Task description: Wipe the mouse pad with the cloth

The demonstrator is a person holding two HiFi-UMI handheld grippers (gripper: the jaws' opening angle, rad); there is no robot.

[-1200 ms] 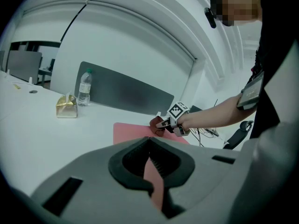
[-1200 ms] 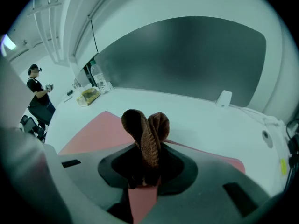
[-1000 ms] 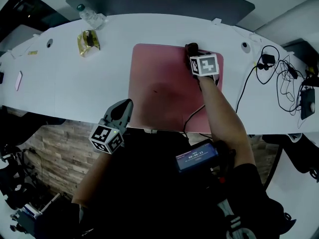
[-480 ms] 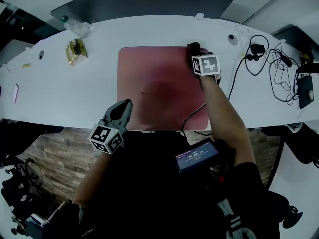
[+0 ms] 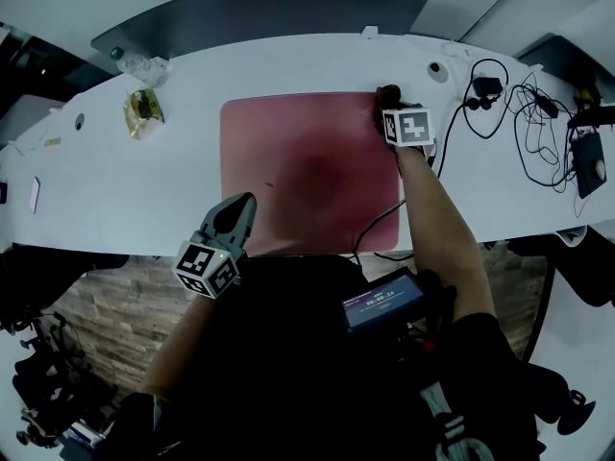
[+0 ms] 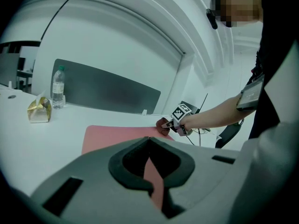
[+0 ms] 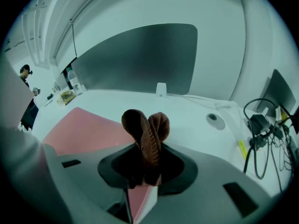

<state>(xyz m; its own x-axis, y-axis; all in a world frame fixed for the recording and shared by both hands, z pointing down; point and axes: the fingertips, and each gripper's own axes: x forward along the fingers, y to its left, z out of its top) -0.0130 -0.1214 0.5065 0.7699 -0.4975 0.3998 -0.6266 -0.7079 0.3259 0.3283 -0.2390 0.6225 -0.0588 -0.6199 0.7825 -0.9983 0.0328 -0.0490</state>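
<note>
Left gripper (image 6: pixel 149 139): the 2 jaws meet at the tips, nothing between them. A sliver of pink shows through the opening below the tips.
Just ahead: pink mouse pad (image 6: pixel 114 133) flat on the white table (image 6: pixel 28 141).
Far ahead, right: right gripper (image 6: pixel 174 124) at the pad's far corner, marker cube up, brown cloth (image 6: pixel 162 125) bunched at its tip and touching the pad. Bare forearm (image 6: pixel 217 117) runs back from it.
Far ahead, left: 1 clear bottle (image 6: pixel 57 87) upright, gold packet (image 6: pixel 39 111) just beside it.
Behind: dark panel (image 6: pixel 105 91).
</note>
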